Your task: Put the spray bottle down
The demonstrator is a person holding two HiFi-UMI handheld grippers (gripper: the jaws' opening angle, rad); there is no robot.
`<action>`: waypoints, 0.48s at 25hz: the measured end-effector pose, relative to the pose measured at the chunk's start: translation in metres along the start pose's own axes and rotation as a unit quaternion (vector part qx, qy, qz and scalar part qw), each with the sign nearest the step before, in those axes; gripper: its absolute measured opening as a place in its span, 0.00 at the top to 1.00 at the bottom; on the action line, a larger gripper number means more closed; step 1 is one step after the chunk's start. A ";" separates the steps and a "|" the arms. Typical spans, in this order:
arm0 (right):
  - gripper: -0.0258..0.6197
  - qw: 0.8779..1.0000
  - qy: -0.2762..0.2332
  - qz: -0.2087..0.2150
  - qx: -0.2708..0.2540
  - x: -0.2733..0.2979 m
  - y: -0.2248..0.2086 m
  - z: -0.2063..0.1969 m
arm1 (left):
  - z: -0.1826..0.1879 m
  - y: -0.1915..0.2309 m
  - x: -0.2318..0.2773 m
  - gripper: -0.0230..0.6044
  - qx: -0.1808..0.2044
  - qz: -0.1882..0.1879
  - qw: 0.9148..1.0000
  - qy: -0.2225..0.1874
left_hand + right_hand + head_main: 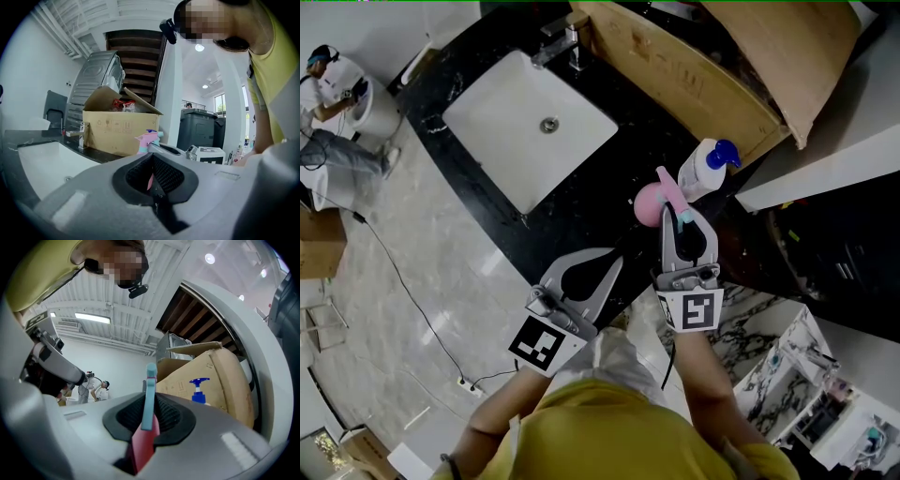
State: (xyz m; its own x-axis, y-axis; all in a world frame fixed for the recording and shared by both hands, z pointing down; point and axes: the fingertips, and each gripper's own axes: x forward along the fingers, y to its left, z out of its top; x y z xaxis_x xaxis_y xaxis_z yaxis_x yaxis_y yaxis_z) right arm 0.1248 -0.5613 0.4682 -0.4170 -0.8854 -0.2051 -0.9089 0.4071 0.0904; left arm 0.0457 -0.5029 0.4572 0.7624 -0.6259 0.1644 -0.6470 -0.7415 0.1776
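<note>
My right gripper (680,222) is shut on the pink spray bottle (650,204), gripping it at its teal trigger and neck. The bottle sits over the black countertop (609,178), right of the sink; whether its base touches I cannot tell. In the right gripper view the teal trigger and pink neck of the spray bottle (149,397) stand between the pads of the right gripper (147,425). My left gripper (615,259) is shut and holds nothing, at the counter's front edge. The left gripper view looks past the shut left gripper (153,182) to the spray bottle (149,139).
A white pump bottle (705,167) with a blue top stands just behind the spray bottle. An open cardboard box (694,80) fills the counter's back. The white sink (502,117) and faucet (567,42) lie to the left. A person (328,89) stands far off on the floor.
</note>
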 end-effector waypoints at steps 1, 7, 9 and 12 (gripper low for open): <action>0.89 1.000 0.005 -0.002 0.002 -0.002 -0.001 -0.001 | 0.000 -0.002 -0.001 0.96 -0.001 -0.001 1.000 -0.001; 0.86 0.999 0.035 0.018 0.003 -0.006 0.003 -0.003 | 0.005 -0.013 -0.006 0.96 0.004 -0.006 1.000 -0.010; 0.78 0.998 0.055 0.022 0.002 -0.008 0.005 -0.006 | 0.007 -0.017 -0.008 0.96 0.006 -0.007 1.000 -0.013; 0.68 0.996 0.086 0.012 0.003 -0.012 0.006 -0.011 | 0.009 -0.023 -0.012 0.96 0.009 -0.007 1.000 -0.014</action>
State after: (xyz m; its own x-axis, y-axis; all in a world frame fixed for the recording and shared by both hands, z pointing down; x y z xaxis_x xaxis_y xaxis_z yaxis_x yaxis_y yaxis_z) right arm 0.1246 -0.5508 0.4817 -0.4331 -0.9008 -0.0320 -0.8989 0.4291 0.0881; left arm 0.0515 -0.4799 0.4426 0.7713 -0.6222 0.1339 -0.6364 -0.7541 0.1619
